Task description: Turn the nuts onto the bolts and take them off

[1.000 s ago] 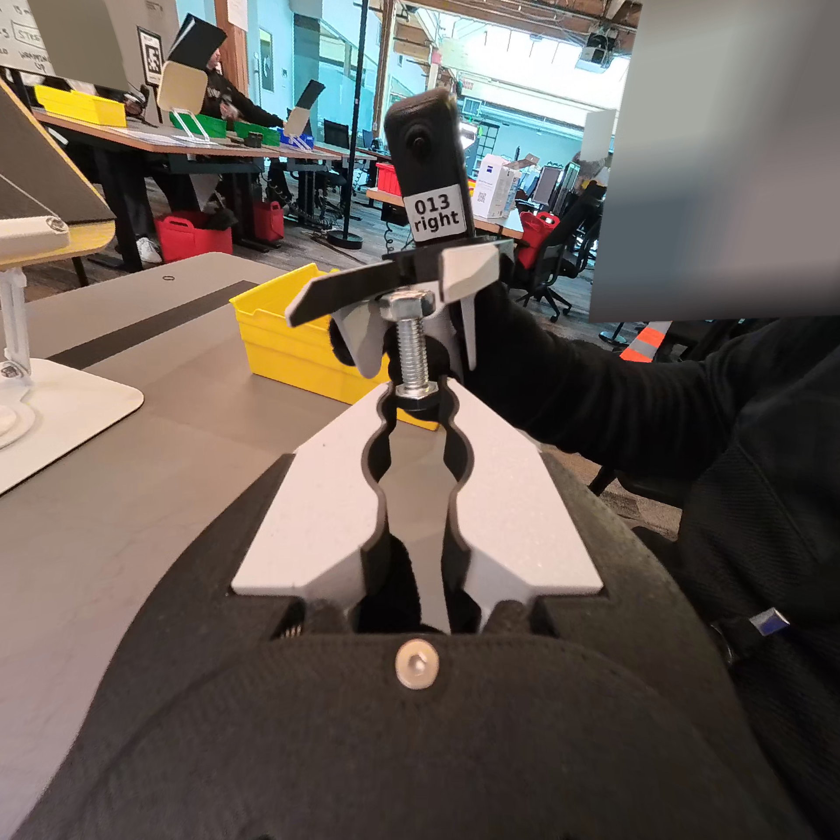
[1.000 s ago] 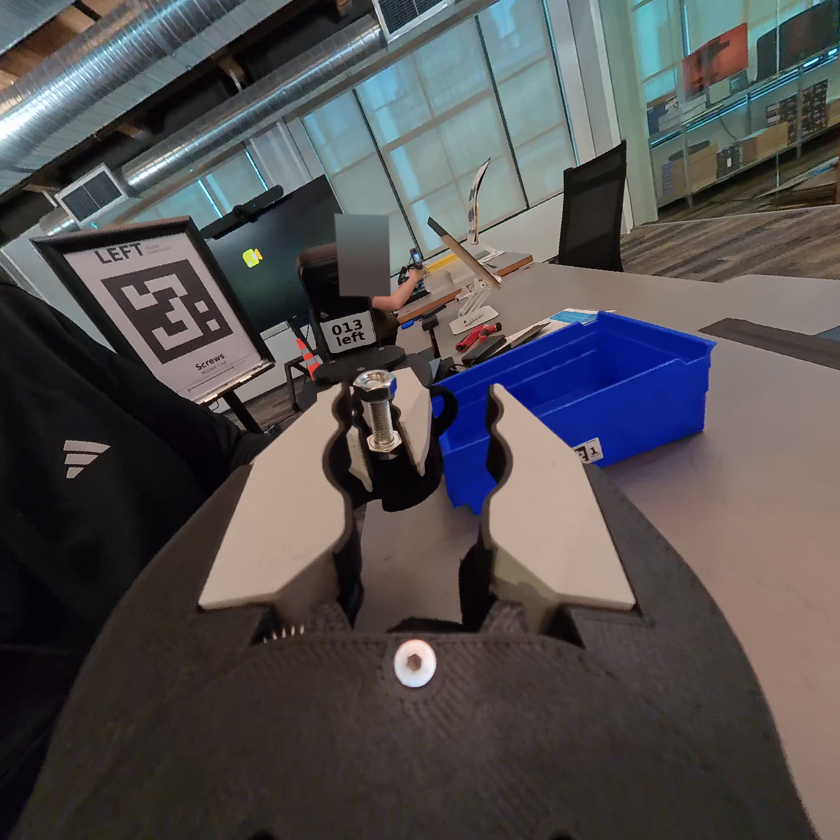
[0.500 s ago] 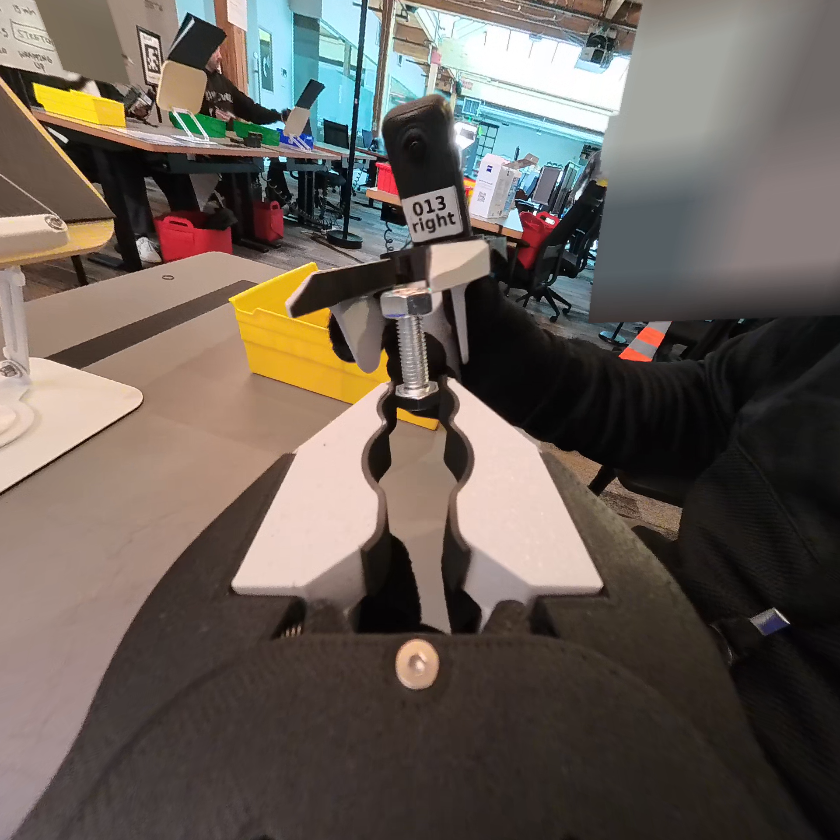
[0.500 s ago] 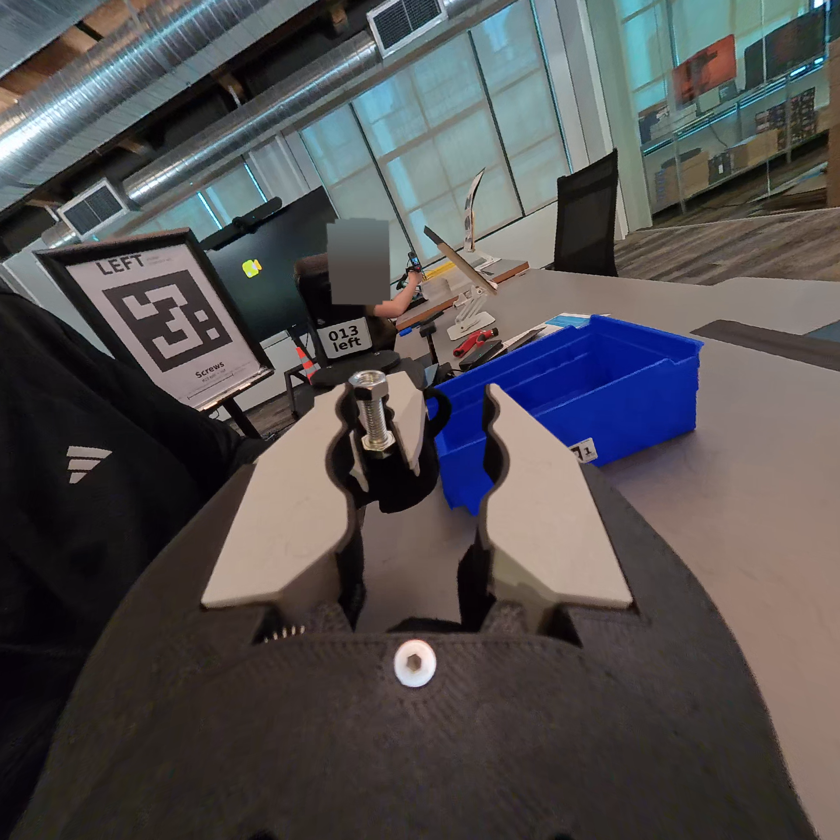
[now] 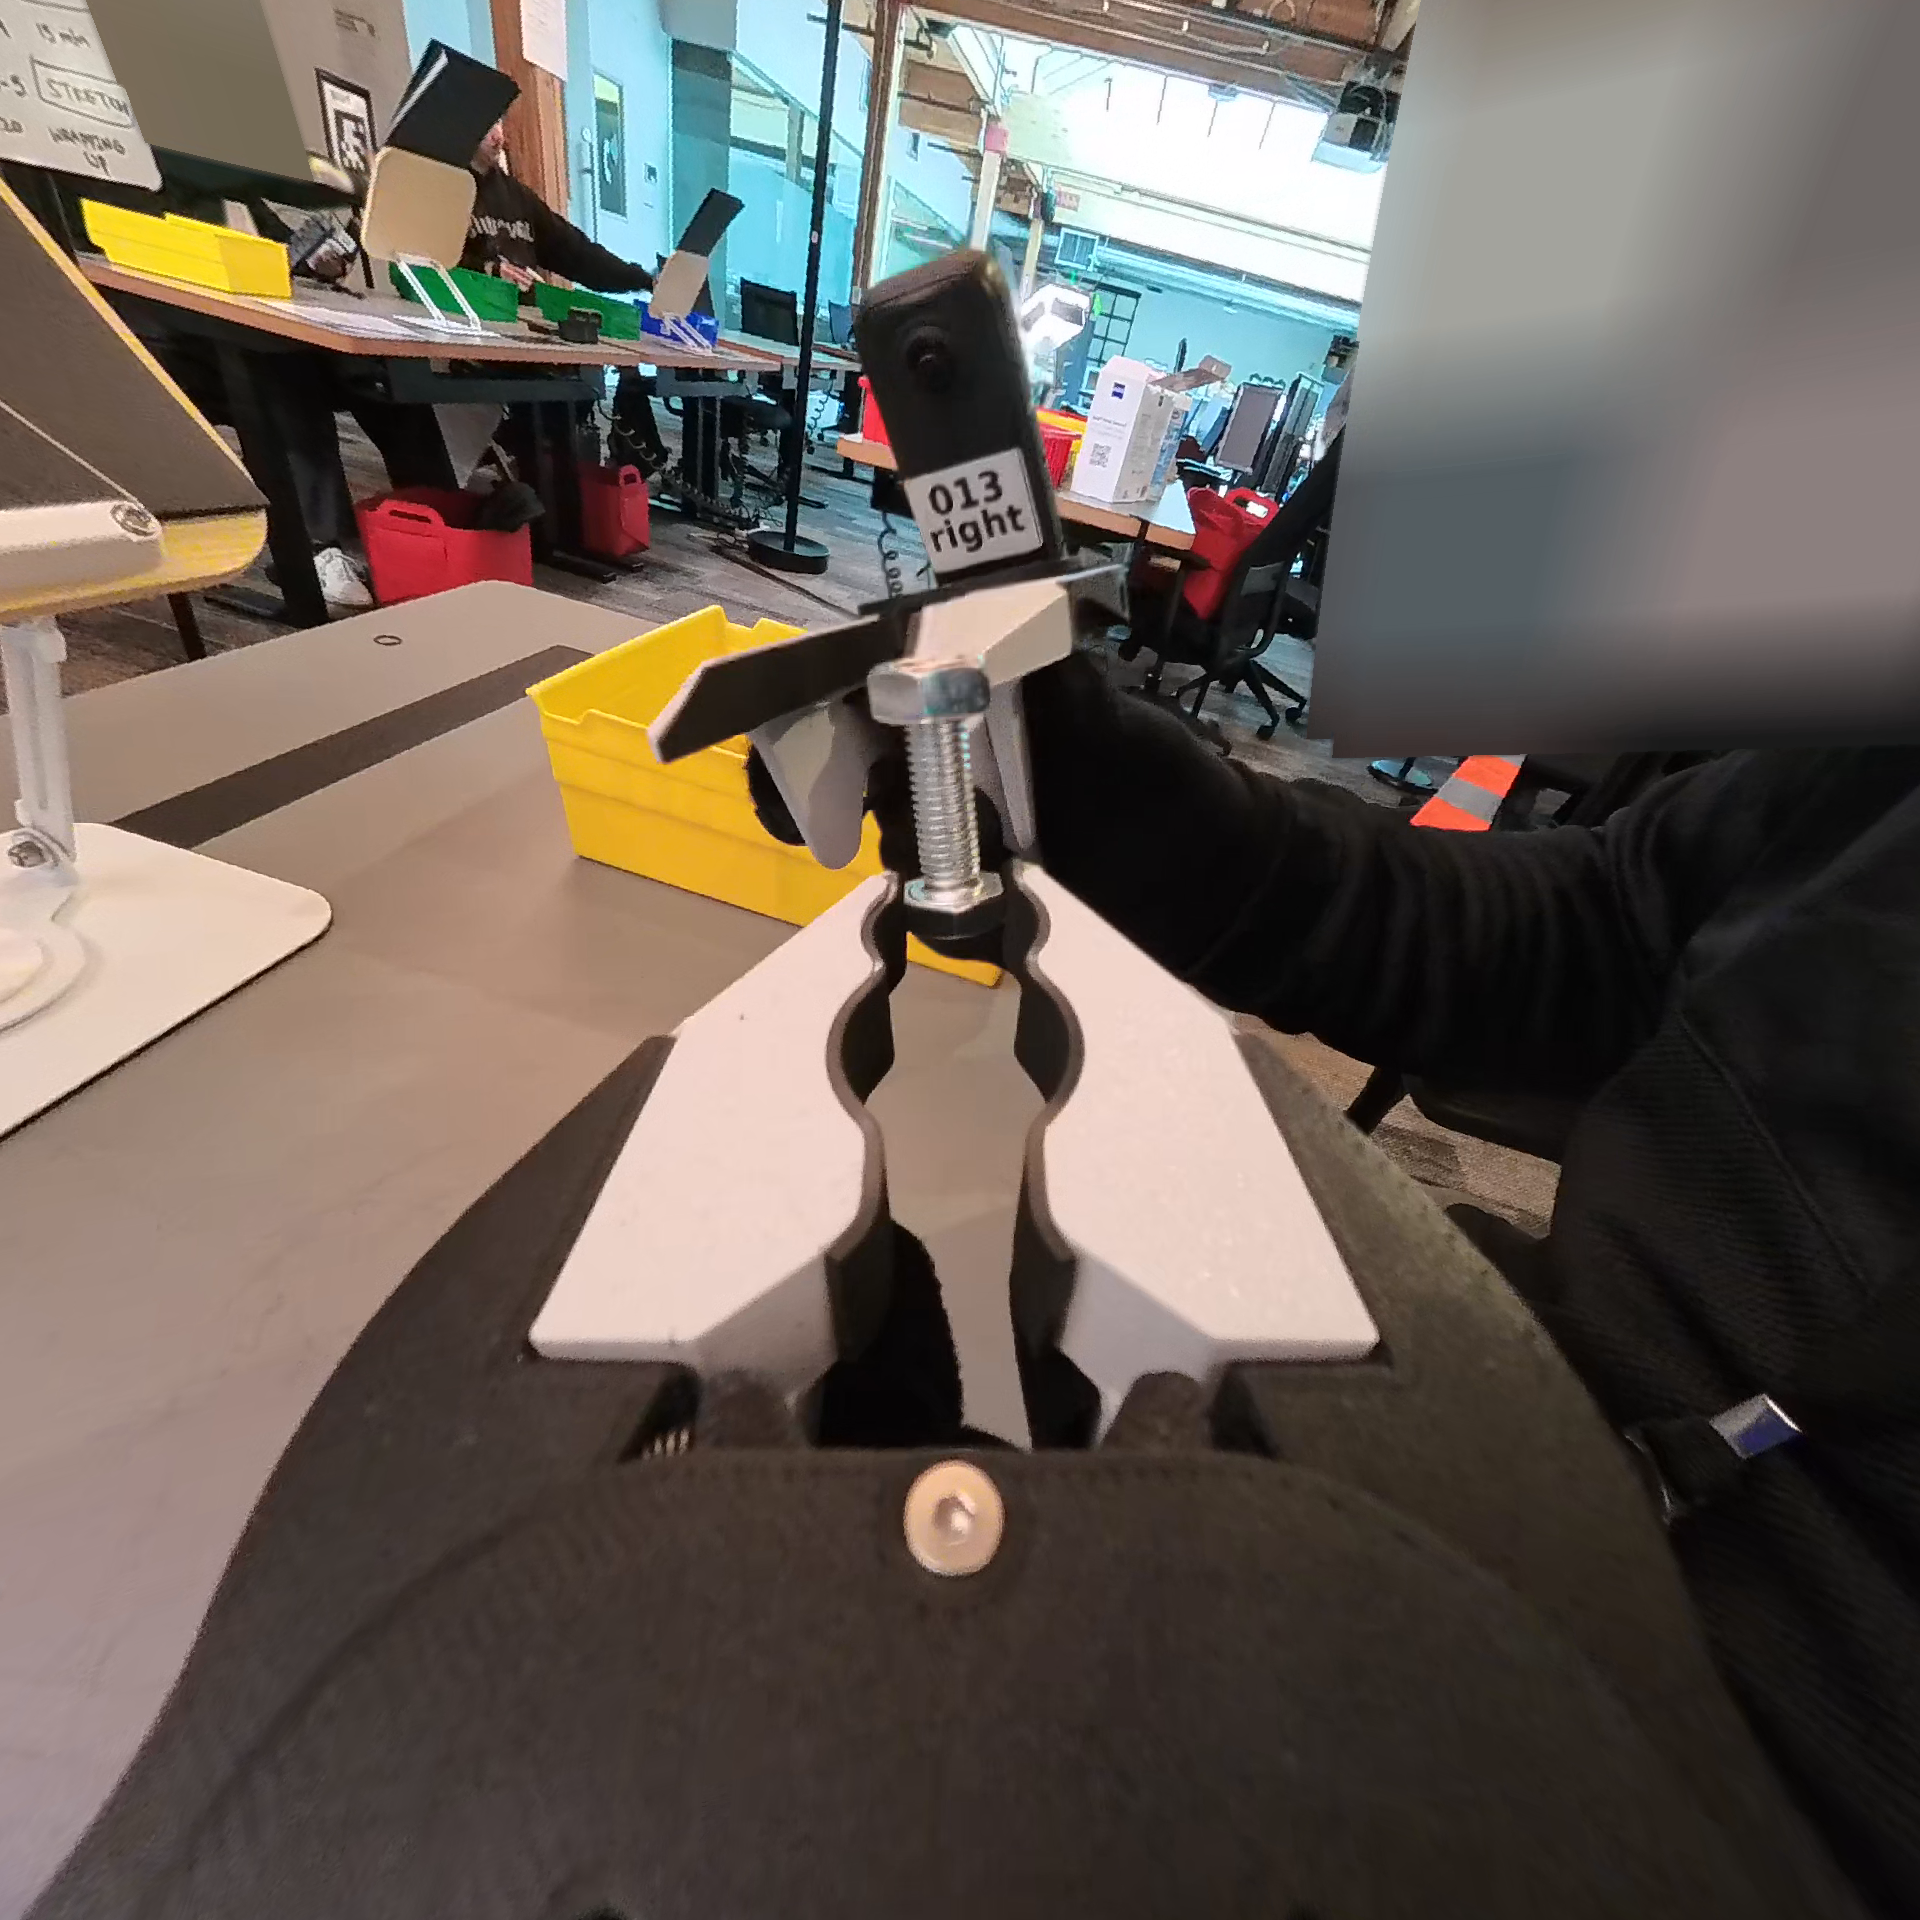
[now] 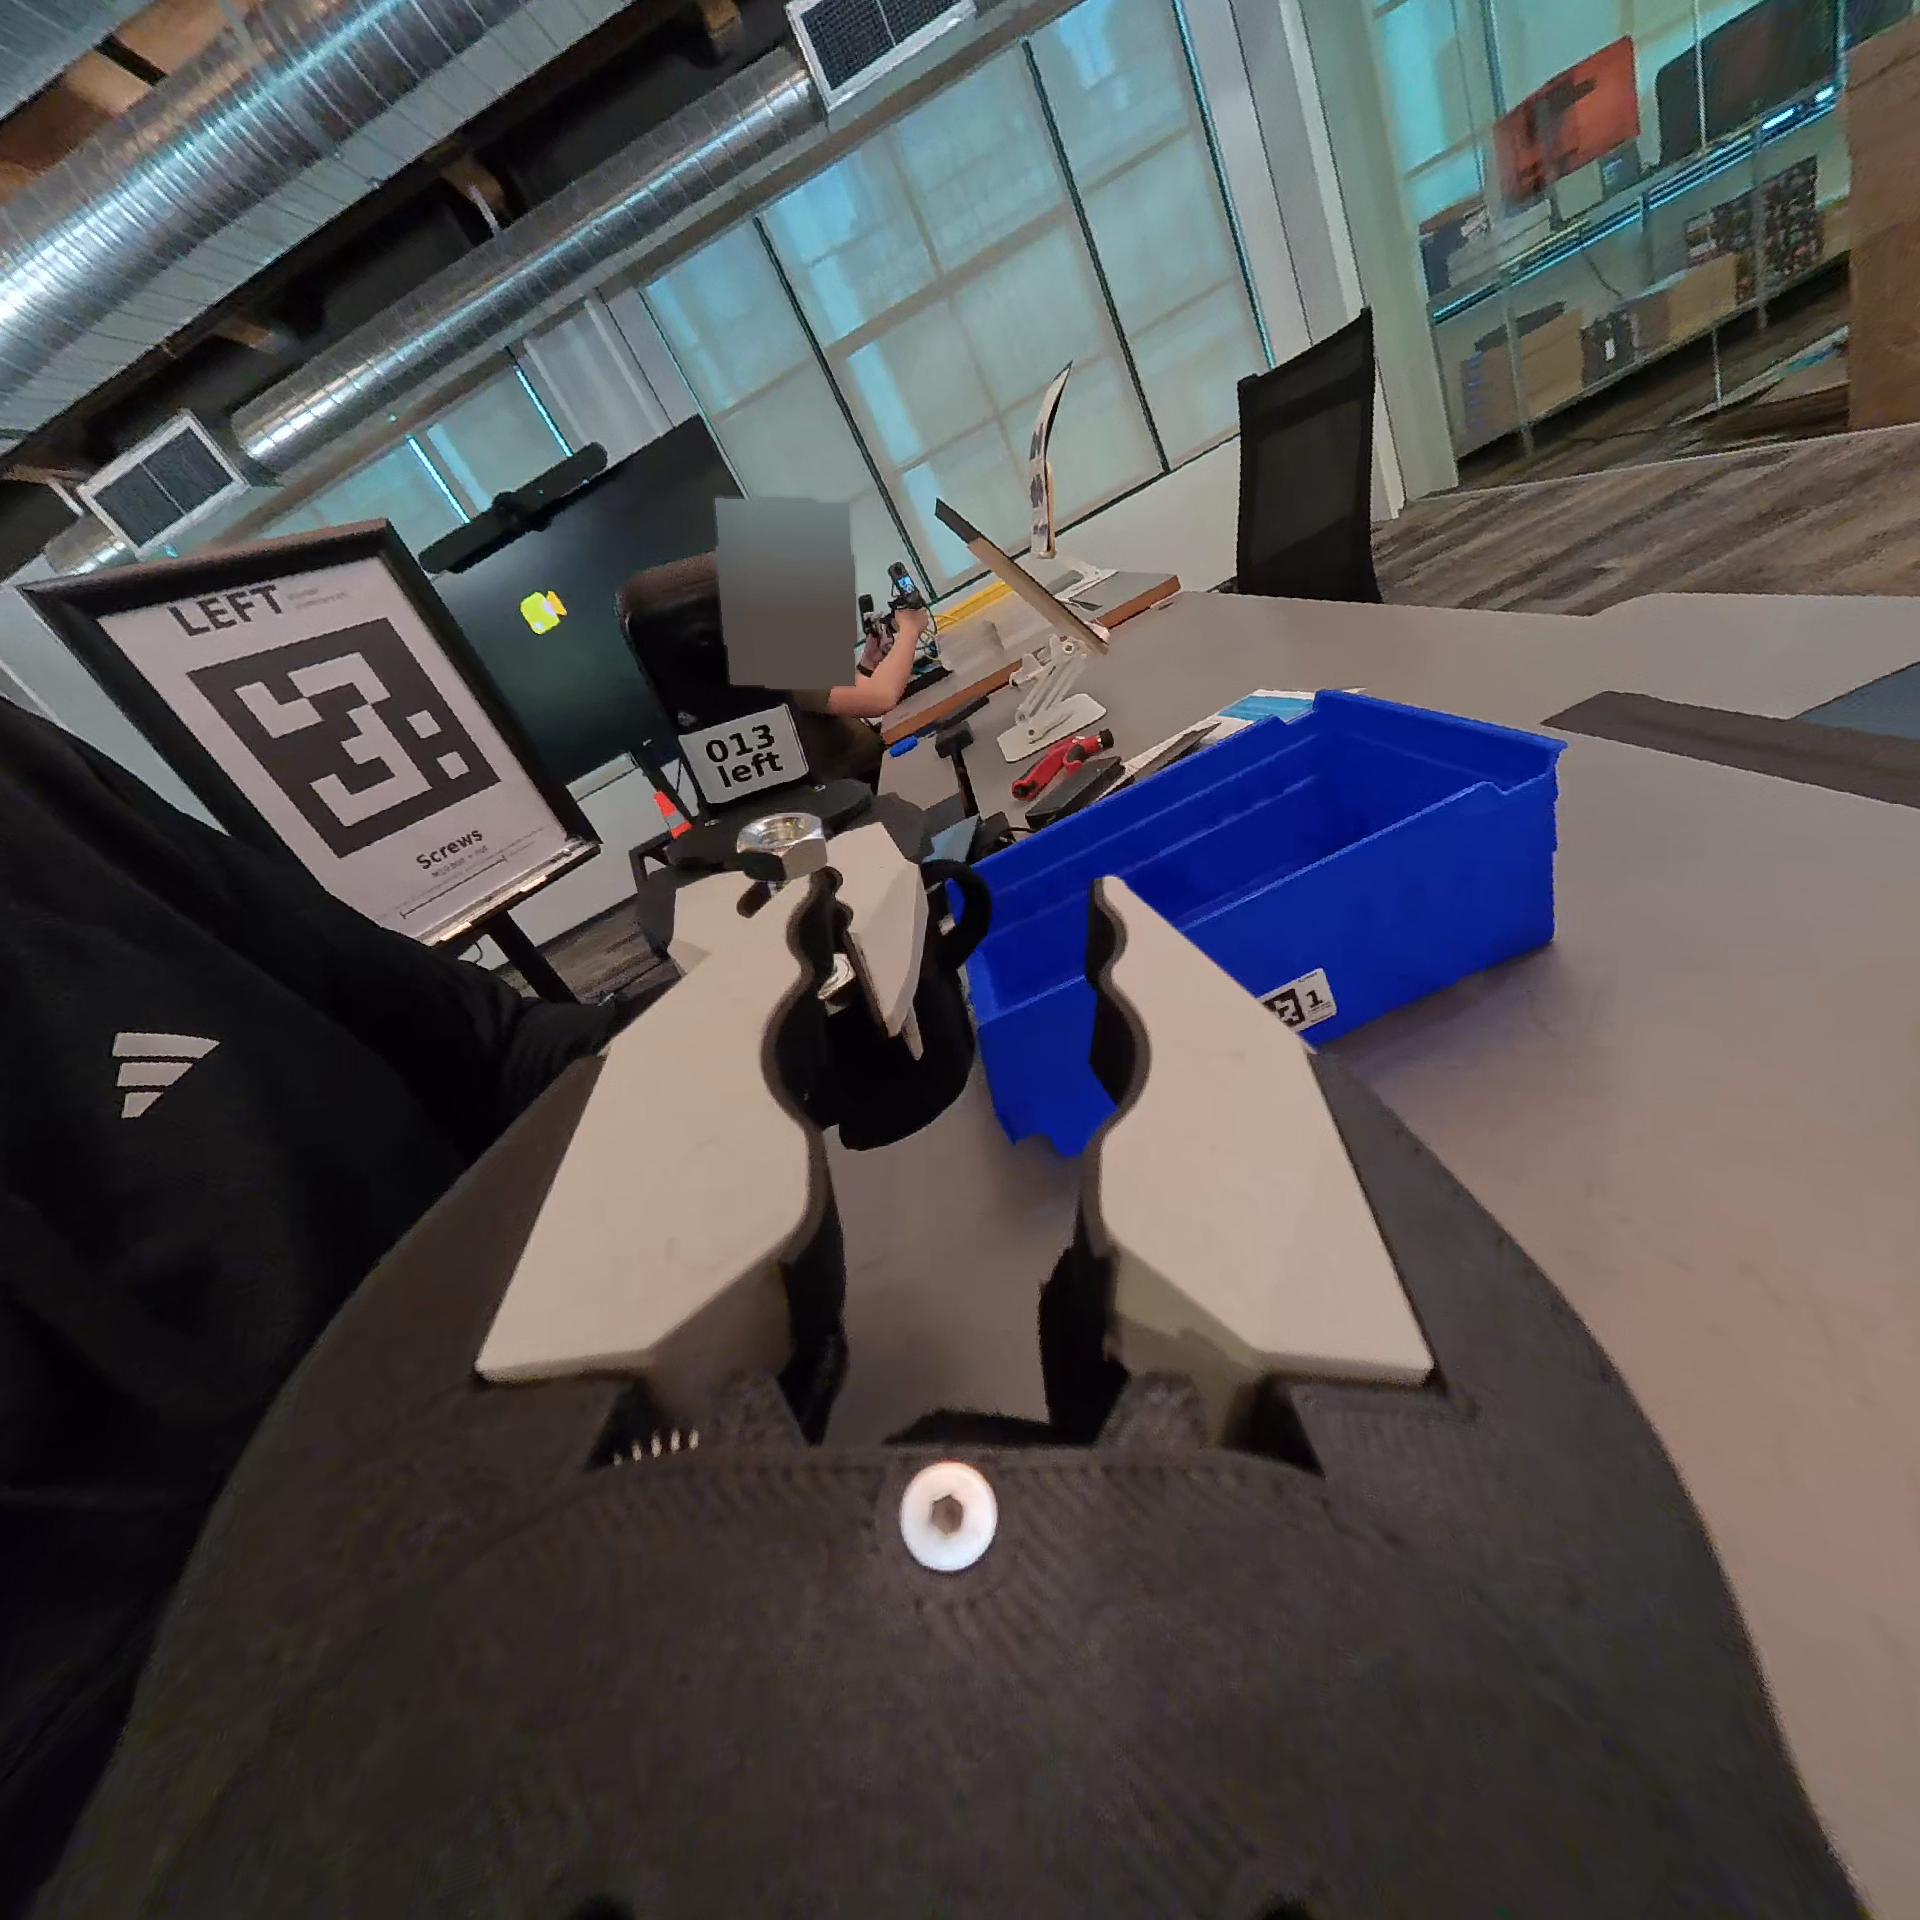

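Grey plastic fingers of the right gripper (image 6: 961,899) fill the lower middle of its own view. They are set wide apart and grip nothing, and bare grey table (image 6: 1610,1247) shows through the gap. Just past the tip of the finger left of centre sits the nut (image 6: 779,836), its bore facing up. Farther right a blue bin (image 6: 1351,862) rests on the table. At the left edge a framed sign (image 6: 312,727) stands behind a black sleeve (image 6: 208,1143).

In the left wrist view, the left gripper (image 5: 951,920) has its jaws pinched narrow on the lower hex end of the bolt (image 5: 942,800). The bolt stands upright above the table, in the centre of the frame. The nut sits at the top of the thread, level with the other gripper's spread fingers. Behind them a yellow bin (image 5: 644,790) lies on the table.
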